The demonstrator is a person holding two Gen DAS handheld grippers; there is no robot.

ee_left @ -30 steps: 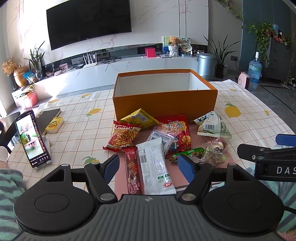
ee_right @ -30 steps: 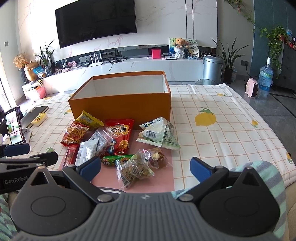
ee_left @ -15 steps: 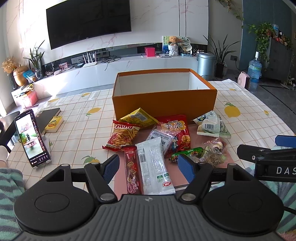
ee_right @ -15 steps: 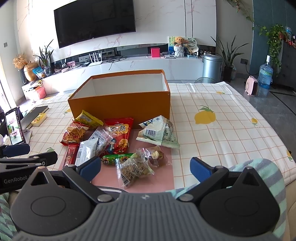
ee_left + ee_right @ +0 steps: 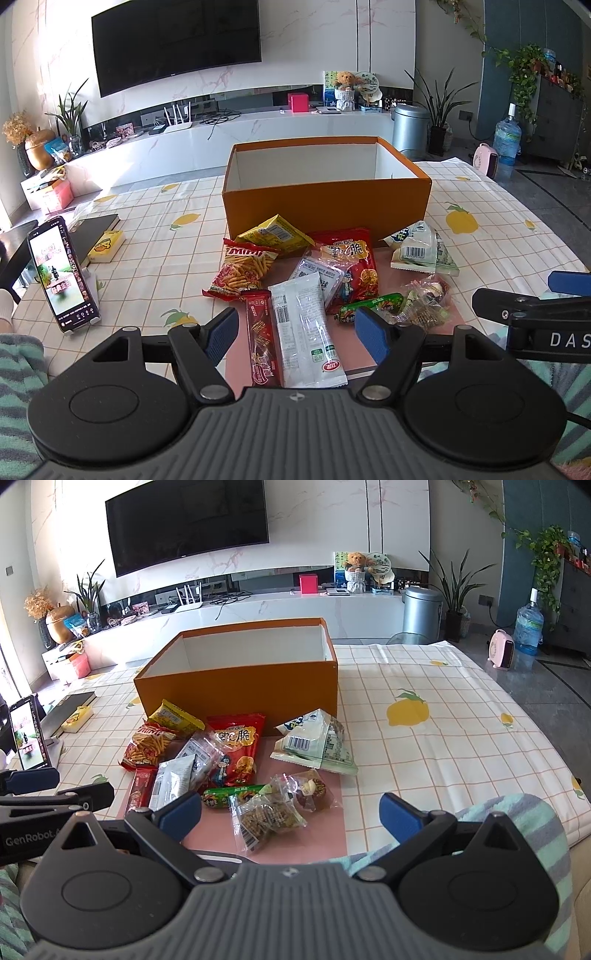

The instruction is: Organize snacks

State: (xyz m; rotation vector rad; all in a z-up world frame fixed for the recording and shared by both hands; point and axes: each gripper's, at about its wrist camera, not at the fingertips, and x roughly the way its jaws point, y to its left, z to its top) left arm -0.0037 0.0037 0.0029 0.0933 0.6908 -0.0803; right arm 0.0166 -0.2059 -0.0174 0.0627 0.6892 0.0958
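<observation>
We hold both the left tongs (image 5: 297, 330) and right tongs (image 5: 290, 814) released above the snacks (image 5: 314, 280) heaped before the empty orange box (image 5: 325, 205) on the desk (image 5: 155, 258), nothing packed, so next we must pick one packet.

Orange box (image 5: 327, 201) stands open-topped at 12 o'clock; nothing visible above its rim. Snack pile (image 5: 314, 280) crowds the table (image 5: 443, 746) between claws and box. Bare cloth at 2 o'clock, right of pile. Phone on stand (image 5: 61, 273) and book (image 5: 96, 234) block 10 o'clock.
</observation>
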